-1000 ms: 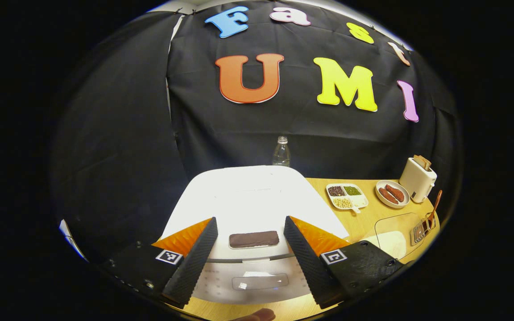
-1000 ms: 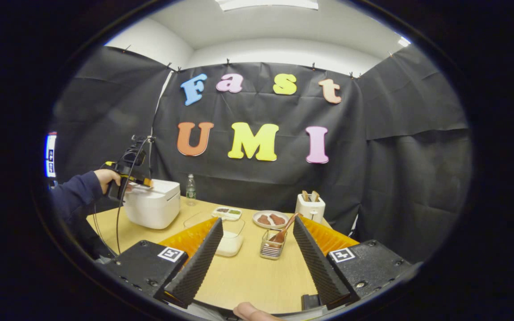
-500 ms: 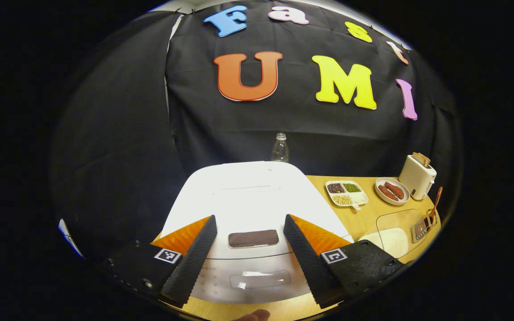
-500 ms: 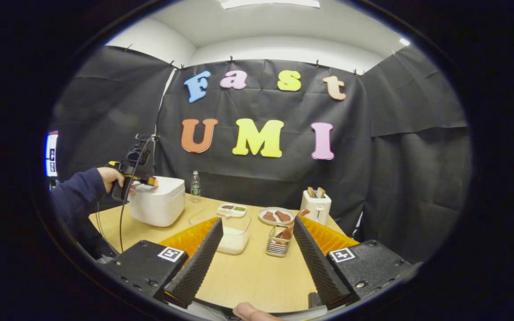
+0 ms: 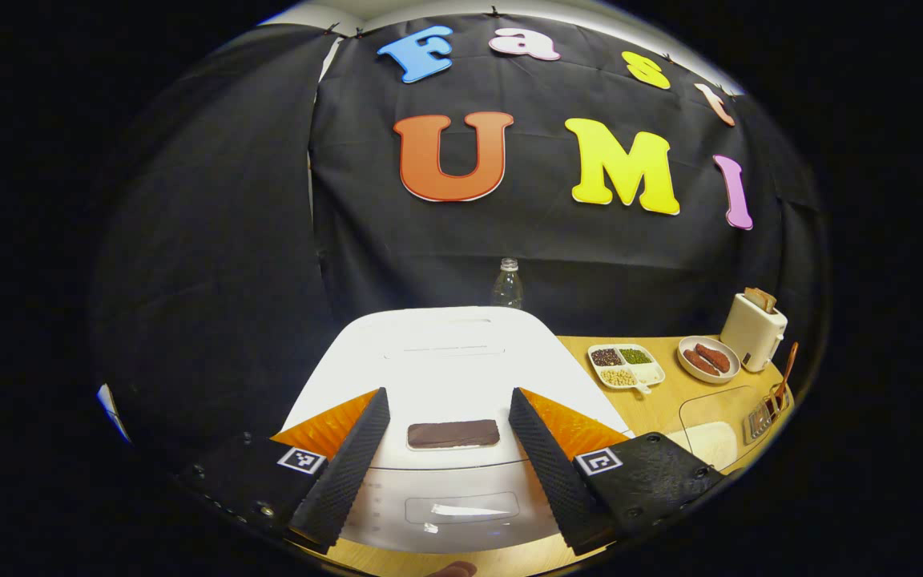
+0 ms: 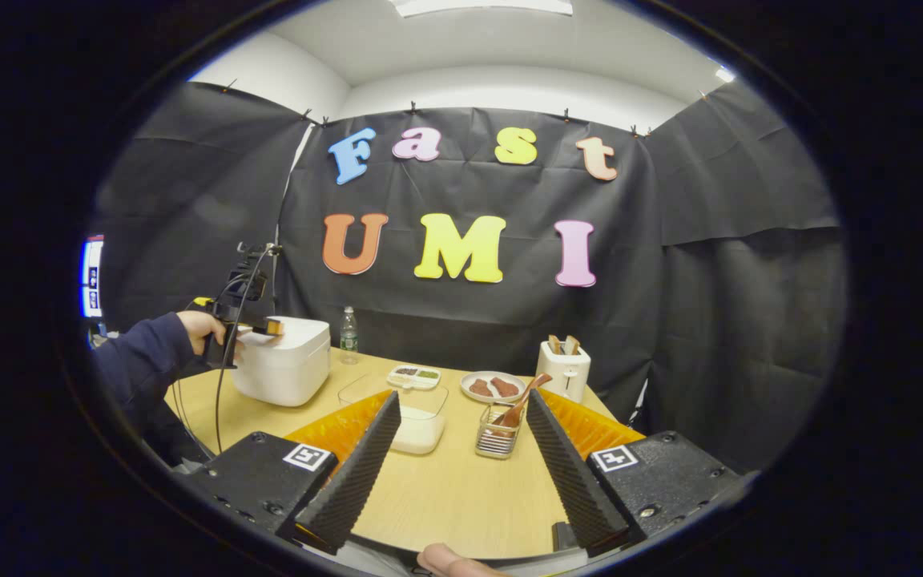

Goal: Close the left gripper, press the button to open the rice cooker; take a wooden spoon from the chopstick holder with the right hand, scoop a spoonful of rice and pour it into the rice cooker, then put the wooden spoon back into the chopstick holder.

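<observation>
The white rice cooker (image 5: pixel 445 369) sits shut right under my left gripper (image 5: pixel 449 461), whose fingers stand open on either side of the dark panel (image 5: pixel 453 433) on the lid's front. In the right gripper view the rice cooker (image 6: pixel 285 369) stands at the table's left with the left gripper (image 6: pixel 257 327) over its front, held by a hand in a dark sleeve. My right gripper (image 6: pixel 461 465) hangs open over the table's near edge. A wire chopstick holder (image 6: pixel 498 437) with a wooden spoon (image 6: pixel 521 401) stands beyond it, beside a clear container of rice (image 6: pixel 413 421).
A divided dish of beans (image 6: pixel 413 375), a plate of sausages (image 6: pixel 492 386), a white toaster (image 6: pixel 562 370) and a water bottle (image 6: pixel 348 335) line the back of the wooden table (image 6: pixel 445 489). Black cloth walls close the booth behind and to the right.
The left gripper has tilted up slightly over the cooker's lid and stayed open. The right gripper has drifted a little, still open over the near table edge.
</observation>
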A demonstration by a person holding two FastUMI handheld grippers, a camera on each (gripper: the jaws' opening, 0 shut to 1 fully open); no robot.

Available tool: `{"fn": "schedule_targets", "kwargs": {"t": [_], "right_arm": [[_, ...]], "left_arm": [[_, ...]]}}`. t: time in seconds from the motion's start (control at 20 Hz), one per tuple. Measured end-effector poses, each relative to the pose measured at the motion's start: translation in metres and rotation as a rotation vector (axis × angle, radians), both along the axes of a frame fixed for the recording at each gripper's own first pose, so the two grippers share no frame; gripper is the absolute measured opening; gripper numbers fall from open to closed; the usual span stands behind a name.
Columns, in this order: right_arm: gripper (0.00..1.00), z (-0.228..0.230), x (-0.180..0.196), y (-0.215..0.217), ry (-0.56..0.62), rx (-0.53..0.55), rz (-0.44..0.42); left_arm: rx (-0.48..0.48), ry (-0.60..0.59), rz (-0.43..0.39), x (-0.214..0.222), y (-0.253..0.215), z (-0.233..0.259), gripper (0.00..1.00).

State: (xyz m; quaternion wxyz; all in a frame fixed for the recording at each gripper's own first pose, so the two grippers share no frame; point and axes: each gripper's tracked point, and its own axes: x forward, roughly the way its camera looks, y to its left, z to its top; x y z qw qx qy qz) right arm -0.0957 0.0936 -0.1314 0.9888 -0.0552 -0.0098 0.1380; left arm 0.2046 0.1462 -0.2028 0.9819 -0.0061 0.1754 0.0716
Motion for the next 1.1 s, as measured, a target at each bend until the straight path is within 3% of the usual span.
{"fn": "schedule_targets", "kwargs": {"t": [0.2, 0.4, 0.6, 0.75, 1.1], "right_arm": [[1.0, 0.004, 0.002, -0.008, -0.007, 0.018, -0.024], [1.0, 0.008, 0.005, -0.012, 0.0, 0.057, -0.041], [1.0, 0.009, 0.001, -0.013, 0.006, 0.08, -0.046], [1.0, 0.02, -0.008, -0.012, -0.023, 0.095, -0.033], [1.0, 0.037, -0.023, -0.027, -0.064, 0.134, -0.053]], "left_arm": [[0.004, 0.022, 0.025, -0.009, -0.002, 0.003, 0.97], [-0.016, 0.052, -0.01, -0.032, -0.028, 0.015, 0.94], [0.038, 0.023, -0.025, -0.066, -0.048, 0.043, 0.95], [0.069, -0.067, -0.028, -0.1, -0.066, 0.077, 0.94], [0.042, -0.269, -0.087, -0.189, -0.119, 0.135, 0.95]]}}
